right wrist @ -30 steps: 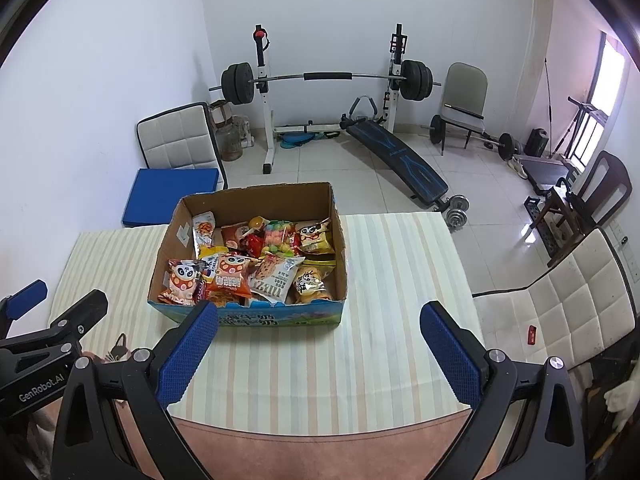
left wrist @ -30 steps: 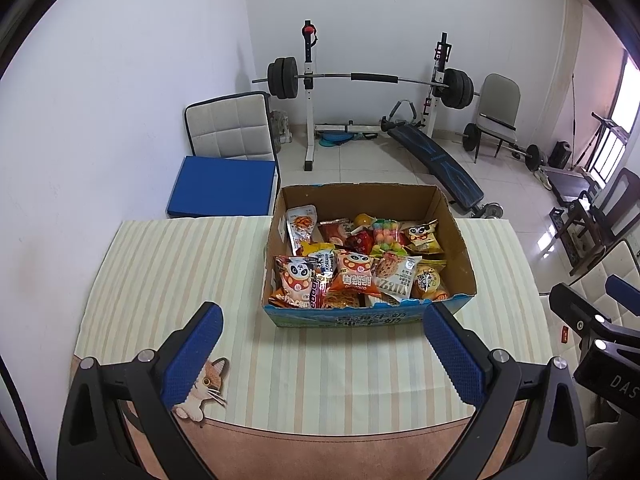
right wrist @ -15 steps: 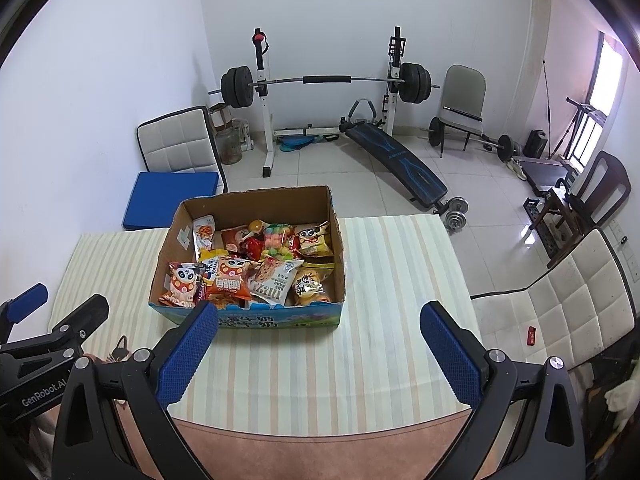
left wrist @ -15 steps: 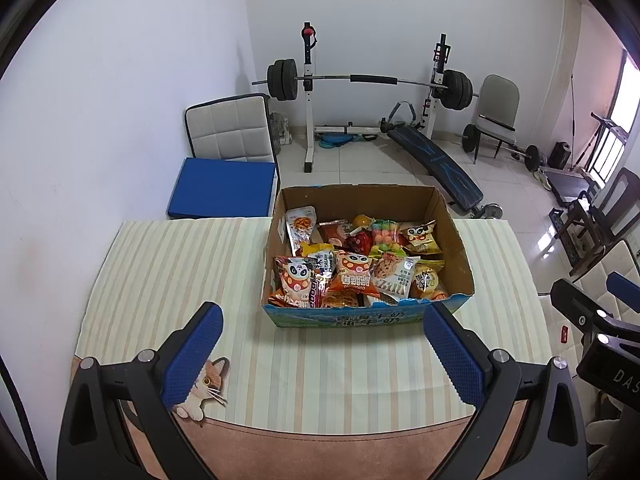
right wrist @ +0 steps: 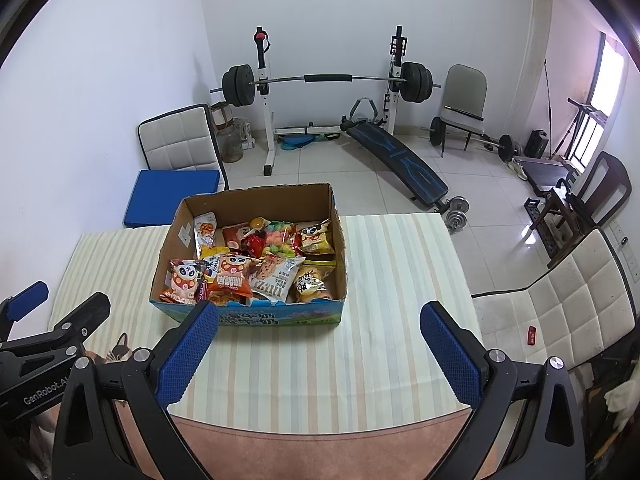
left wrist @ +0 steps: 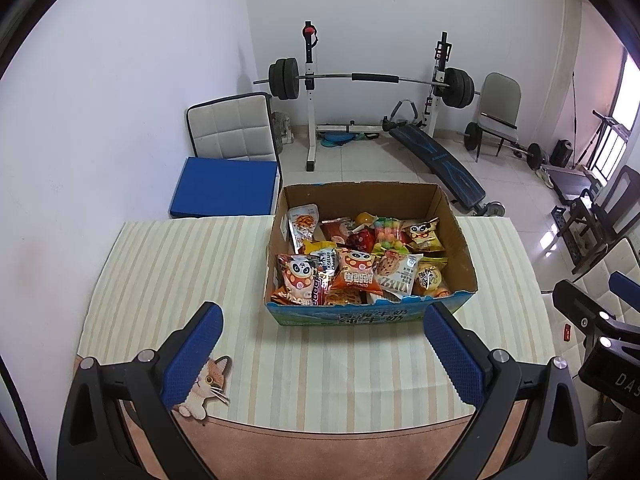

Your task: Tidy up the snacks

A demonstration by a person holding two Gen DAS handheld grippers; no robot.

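**Inspector A:** Location of the task items?

**Inspector B:** A cardboard box (left wrist: 370, 276) with a blue printed front panel stands on the striped cloth (left wrist: 192, 264) covering the worktop (left wrist: 304, 446). In the left wrist view it lies right of centre; in the right wrist view, left of centre. It is open at the top and filled with snack packets. Two panda packets (left wrist: 298, 276) lie along the near side, beside a white cookie packet (left wrist: 398, 272). A bag of coloured candy balls (right wrist: 280, 238) lies toward the far wall, with a yellow owl-print packet (right wrist: 316, 236) just right of it.

**Inspector A:** State of the left hand-held gripper (left wrist: 322, 350)?

**Inspector B:** Spread wide, blue pads well apart, nothing between them. It hovers over the near edge of the cloth, short of the box. A cat-shaped sticker (left wrist: 206, 386) shows just beside its left pad.

**Inspector A:** And the right hand-held gripper (right wrist: 318, 348)?

**Inspector B:** Also spread wide and empty. Its left pad overlaps the box's front panel in the picture; whether it touches, I cannot tell.

**Inspector A:** Surroundings?

**Inspector B:** A barbell rack (left wrist: 370, 80) and an incline bench (right wrist: 396, 162) stand on the tiled floor beyond. A white padded chair (right wrist: 560, 308) stands right of the worktop.
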